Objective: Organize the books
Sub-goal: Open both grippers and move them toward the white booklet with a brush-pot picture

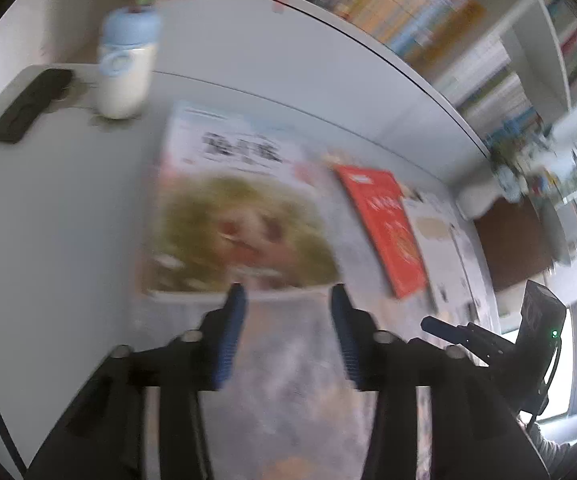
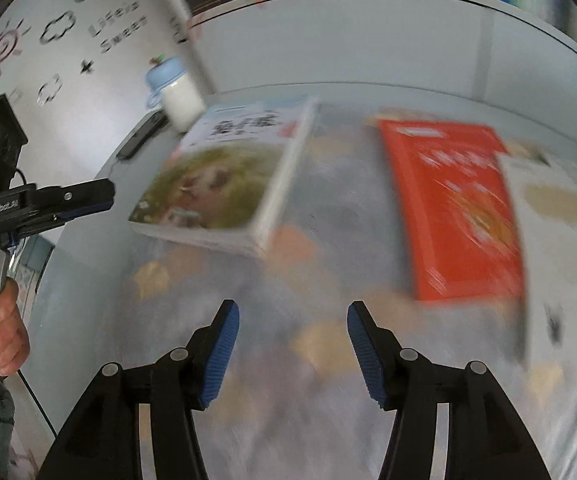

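Both your claws are empty. The left gripper [image 1: 288,300] stands part-open with nothing between its blue pads [image 1: 232,332], and the right gripper [image 2: 293,316] is the same, its jaws apart over bare tablecloth [image 2: 288,420]. No book is in hand, so I judge you to be between picks: one book is set down or not yet chosen, and the next reach has to settle on a target.

Take the green-cover book [image 1: 240,216] as your landmark. It lies flat on the patterned cloth, a thick volume with a white band and dark title lettering at its far end and a blurred green and brown picture below. Its near edge sits just ahead of your left fingertips. From the right wrist view its pale page block faces you, and that side looks to be raised a little off the cloth, though blur makes this uncertain.

To the right of it, well apart across a strip of cloth, lies the red book [image 2: 456,208], flat, thinner, with an orange motif. Touching the red book's far right side is a pale book [image 2: 560,240], which seems to overlap it; I cannot tell which lies on top.

Beyond the green book's far left corner stands a white bottle [image 1: 126,64] with a blue cap, and a dark flat device [image 1: 30,106] lies left of that.

For the next move, pick one book, come in low along its edge, and open wide enough to take its thickness. The green one will need the wider opening.
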{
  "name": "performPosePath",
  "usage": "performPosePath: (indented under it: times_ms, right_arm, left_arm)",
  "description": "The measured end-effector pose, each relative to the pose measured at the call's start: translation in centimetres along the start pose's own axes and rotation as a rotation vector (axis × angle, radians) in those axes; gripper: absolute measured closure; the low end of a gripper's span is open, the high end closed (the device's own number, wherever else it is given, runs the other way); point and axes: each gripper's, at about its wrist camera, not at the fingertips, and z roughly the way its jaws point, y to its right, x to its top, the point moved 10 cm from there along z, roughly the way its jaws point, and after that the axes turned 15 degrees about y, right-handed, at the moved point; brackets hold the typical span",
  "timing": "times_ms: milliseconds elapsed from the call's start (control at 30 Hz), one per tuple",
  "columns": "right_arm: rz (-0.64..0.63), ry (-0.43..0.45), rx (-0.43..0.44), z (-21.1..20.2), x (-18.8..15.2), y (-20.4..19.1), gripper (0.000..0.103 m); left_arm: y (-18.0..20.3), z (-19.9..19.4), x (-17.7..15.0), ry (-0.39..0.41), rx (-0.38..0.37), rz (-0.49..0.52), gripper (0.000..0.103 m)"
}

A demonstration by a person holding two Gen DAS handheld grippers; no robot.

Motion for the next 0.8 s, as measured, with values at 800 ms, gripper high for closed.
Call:
performPosePath:
  times_ms: [800]
  right_arm:
    - [0.327,0.079,-0.121,-14.5,-3.5,25.7,0.046]
  left_arm:
    - [26.8,11.1,-10.6,-0.158,-0.034,0.215,0.03]
